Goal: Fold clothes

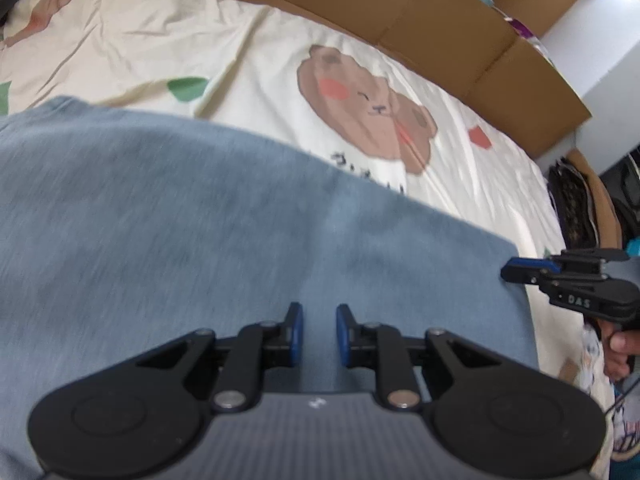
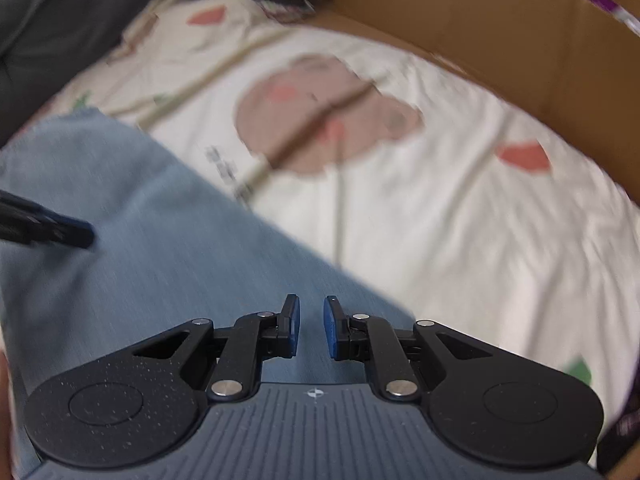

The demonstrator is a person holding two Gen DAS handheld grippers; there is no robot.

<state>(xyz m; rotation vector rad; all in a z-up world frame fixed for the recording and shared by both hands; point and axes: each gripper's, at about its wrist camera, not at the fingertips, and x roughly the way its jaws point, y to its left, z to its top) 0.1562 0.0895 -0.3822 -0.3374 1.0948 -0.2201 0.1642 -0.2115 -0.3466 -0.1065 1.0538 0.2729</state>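
Note:
A light blue garment [image 1: 200,220] lies spread flat on a cream bedsheet [image 1: 460,184] printed with brown bears. My left gripper [image 1: 319,310] hovers over the garment's near part, its blue pads a narrow gap apart with nothing between them. My right gripper [image 1: 506,270] shows from the side at the garment's right edge, a hand [image 1: 618,348] behind it. In the right wrist view the right gripper [image 2: 311,300] stands narrowly open over the blue garment [image 2: 140,240] near its edge, holding nothing. The left gripper [image 2: 86,236] pokes in from the left above the cloth.
A flattened cardboard box [image 1: 440,20] lines the far side of the bed and also shows as cardboard [image 2: 480,20]. Dark patterned clutter [image 1: 576,200] sits off the bed's right end. Dark grey fabric [image 2: 60,20] lies at the far left. The sheet [image 2: 440,220] beyond the garment is bare.

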